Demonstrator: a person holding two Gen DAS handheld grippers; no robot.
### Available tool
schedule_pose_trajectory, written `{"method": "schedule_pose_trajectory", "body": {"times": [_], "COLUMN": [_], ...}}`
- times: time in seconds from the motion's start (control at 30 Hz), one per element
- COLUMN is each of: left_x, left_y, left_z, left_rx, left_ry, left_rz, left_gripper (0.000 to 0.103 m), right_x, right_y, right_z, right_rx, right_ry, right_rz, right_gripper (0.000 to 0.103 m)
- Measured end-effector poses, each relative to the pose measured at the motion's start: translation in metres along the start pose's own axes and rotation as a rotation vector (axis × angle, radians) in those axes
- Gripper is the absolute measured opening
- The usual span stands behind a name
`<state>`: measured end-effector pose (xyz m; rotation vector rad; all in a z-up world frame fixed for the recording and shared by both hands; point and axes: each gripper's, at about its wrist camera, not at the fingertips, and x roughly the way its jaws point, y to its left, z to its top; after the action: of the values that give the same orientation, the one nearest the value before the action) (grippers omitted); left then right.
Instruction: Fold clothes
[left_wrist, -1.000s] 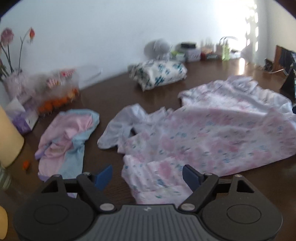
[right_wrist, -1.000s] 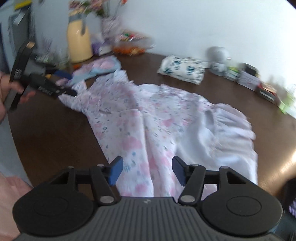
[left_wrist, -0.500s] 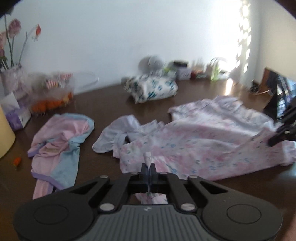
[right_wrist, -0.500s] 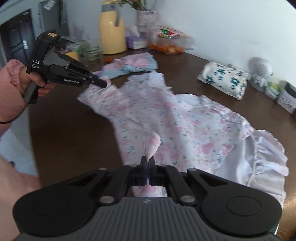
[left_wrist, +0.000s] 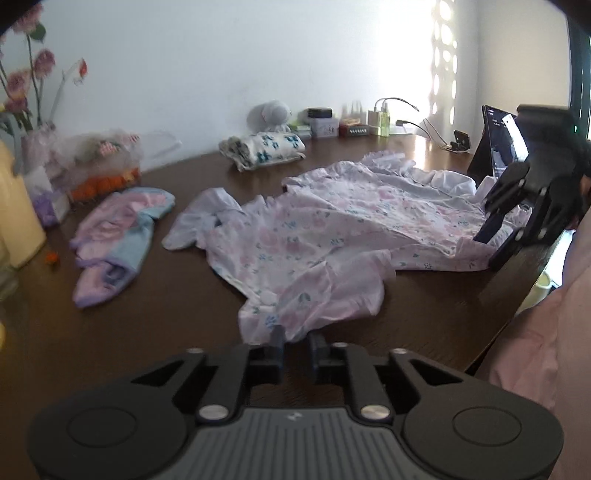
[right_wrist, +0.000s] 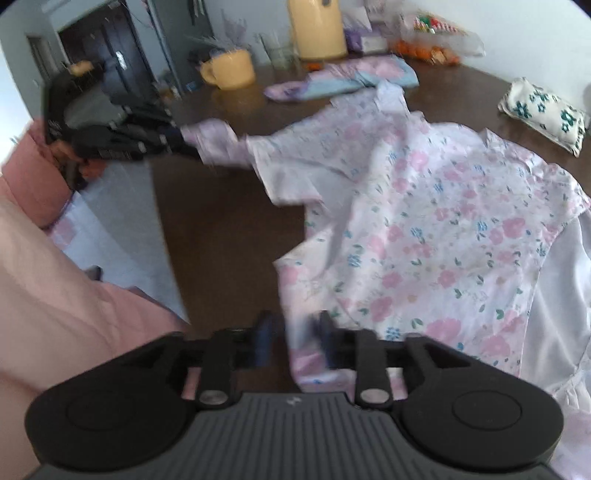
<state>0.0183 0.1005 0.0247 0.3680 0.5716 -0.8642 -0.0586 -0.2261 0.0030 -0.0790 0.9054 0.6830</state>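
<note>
So the floral dress (left_wrist: 332, 229) is spread out on the dark table (left_wrist: 147, 295), stretched between the two tongs. Left tongs (left_wrist: 295, 345) have their jaws slightly apart with a corner of the dress sitting in the gap, so it's not really pinched. Right tongs (right_wrist: 295, 334) look much the same: a small gap with the fabric edge running through it, though that bit is blurry. From the right wrist view you can see the left tongs (right_wrist: 173, 142) off to the far left, right at a sleeve end. Ahead and left of the left tongs lies a pink and blue garment (left_wrist: 118, 236), and further ahead sits a folded floral bundle (left_wrist: 264, 149) near the wall.
</note>
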Motion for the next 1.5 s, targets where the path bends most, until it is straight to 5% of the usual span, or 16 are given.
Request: {"method": "schedule_pose_trajectory", "body": {"times": [0.07,0.2,0.4,0.57,0.77,1.0,1.37,1.5], "left_x": [-0.014,-0.009,0.062,0.099,0.107,0.109,0.084,0.082], "left_y": [0.003,-0.006,-0.027,-0.030,-0.024,-0.021,-0.020,-0.021], "left_z": [0.010,0.040,0.060,0.049,0.049,0.056,0.059,0.057], "left_rx": [-0.012,0.031,0.144,0.187,0.195,0.165,0.140,0.127], "left_ry": [-0.067,-0.107,0.113,0.243,0.264,0.284,0.243,0.233], "left_rz": [0.026,0.045,0.087,0.146,0.157,0.145,0.186,0.140], "left_gripper": [0.041,0.046,0.046,0.040,0.034,0.000,0.000,0.016], "right_x": [-0.020,-0.042,-0.005,0.005,0.006,0.007,0.011,0.011], "right_y": [-0.001,-0.012,-0.029,-0.036,-0.041,-0.038,-0.033,-0.031], "right_z": [0.001,0.008,0.018,0.008,-0.005,-0.010,-0.010,-0.010], "right_rx": [0.018,0.075,0.139,0.170,0.204,0.198,0.165,0.157], "right_ry": [-0.069,-0.170,-0.070,-0.057,-0.067,-0.090,-0.100,-0.104], "right_rz": [0.021,-0.014,-0.211,-0.232,-0.229,-0.229,-0.257,-0.260], "right_gripper": [0.036,0.037,0.037,0.037,0.037,0.040,0.045,0.047]}}
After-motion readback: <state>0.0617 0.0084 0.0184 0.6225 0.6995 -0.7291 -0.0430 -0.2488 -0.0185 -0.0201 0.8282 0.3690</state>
